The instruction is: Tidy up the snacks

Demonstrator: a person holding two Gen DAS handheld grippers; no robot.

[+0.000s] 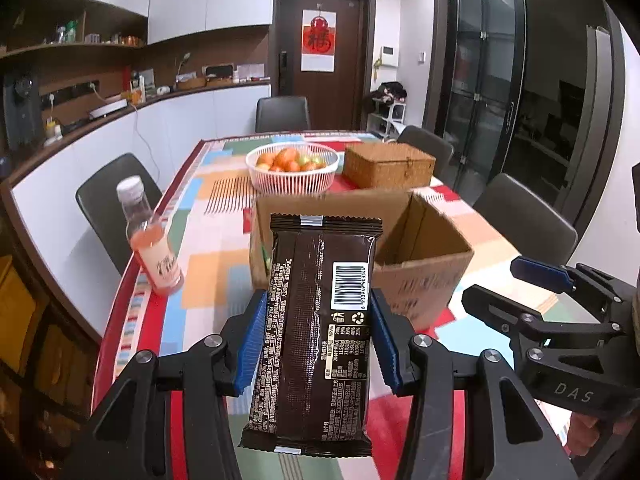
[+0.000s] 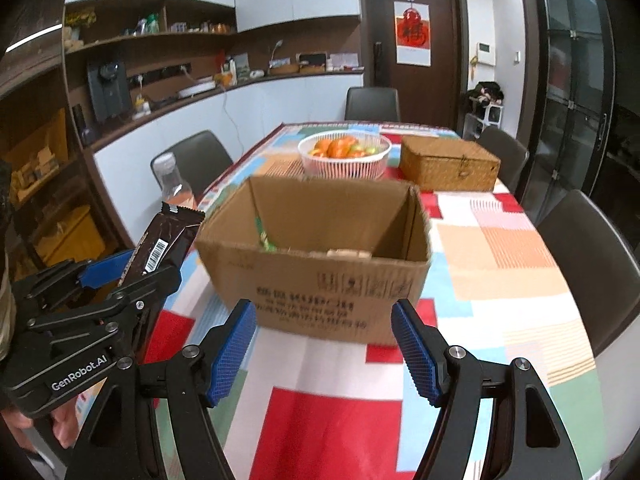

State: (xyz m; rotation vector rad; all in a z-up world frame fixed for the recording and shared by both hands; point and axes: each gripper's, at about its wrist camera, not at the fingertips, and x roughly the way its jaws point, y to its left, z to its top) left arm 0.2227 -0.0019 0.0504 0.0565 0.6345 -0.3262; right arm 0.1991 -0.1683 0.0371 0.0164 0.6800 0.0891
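Observation:
My left gripper [image 1: 318,340] is shut on a dark brown snack packet [image 1: 316,320] with a barcode, held upright above the table just in front of the open cardboard box [image 1: 420,276]. The packet also shows in the right wrist view [image 2: 164,242], left of the box [image 2: 320,280]. The box holds a green packet [image 2: 264,240] and something pale at the bottom. My right gripper [image 2: 324,344] is open and empty, in front of the box's near wall; it shows in the left wrist view [image 1: 532,284] at the right.
A pink drink bottle [image 1: 150,240] stands near the table's left edge. A white basket of fruit [image 1: 294,168] and a wicker box [image 1: 388,166] stand behind the cardboard box. Dark chairs [image 2: 592,264] surround the table with its patchwork cloth [image 2: 500,240].

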